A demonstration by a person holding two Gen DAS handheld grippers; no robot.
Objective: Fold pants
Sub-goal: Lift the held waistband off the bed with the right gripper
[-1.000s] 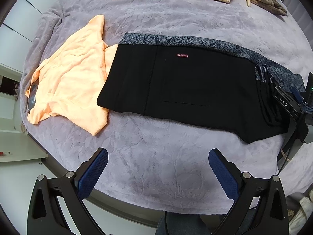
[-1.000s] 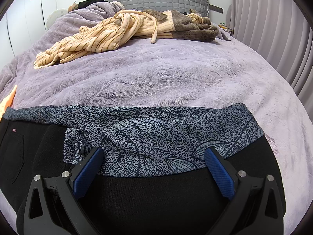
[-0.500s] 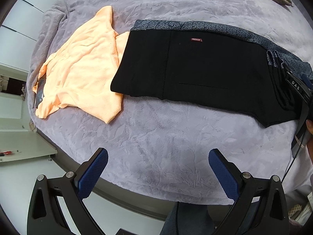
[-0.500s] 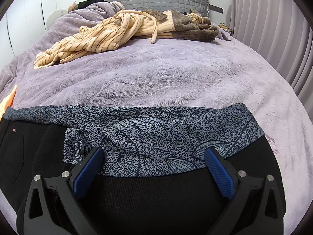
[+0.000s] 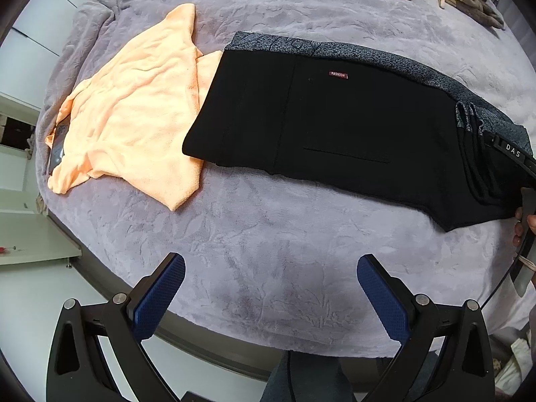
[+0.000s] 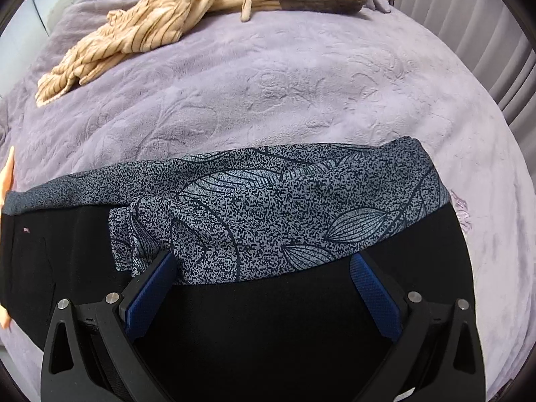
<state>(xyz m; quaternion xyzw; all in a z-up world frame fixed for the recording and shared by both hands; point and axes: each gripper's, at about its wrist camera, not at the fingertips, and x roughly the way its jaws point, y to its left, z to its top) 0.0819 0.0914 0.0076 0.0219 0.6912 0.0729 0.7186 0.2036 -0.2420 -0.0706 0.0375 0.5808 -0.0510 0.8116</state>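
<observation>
Now, left gripper [image 5: 270,288]: released, its blue pads spread wide, hovering over bare blanket near the bed's near edge and touching nothing.
Right gripper [image 6: 263,283]: released too, fingers apart above the black cloth, with no fabric pinched; its left pad sits at the lower edge of the patterned fabric.
Pants [image 5: 335,124]: black, laid flat and folded lengthwise, ahead of the left gripper and directly under the right one; a small red label shows near the far edge.
Patterned fabric [image 6: 278,214]: grey leaf print, lying along the far edge of the pants, bunched into a fold ahead-left of the right gripper.
Near edge of pants: straight and slanting, well ahead of the left gripper's fingertips, with a wide band of bare blanket between.
Orange garment [image 5: 134,107]: ahead-left of the left gripper, its right edge tucked under the left end of the pants.
Purple blanket [image 6: 301,83]: broad open stretch beyond the right gripper, past the patterned edge.
Striped beige clothes [image 6: 140,30]: heaped far ahead-left of the right gripper, well apart from the pants.
Bed edge: curves just under the left gripper's fingers, pale floor below it.
</observation>
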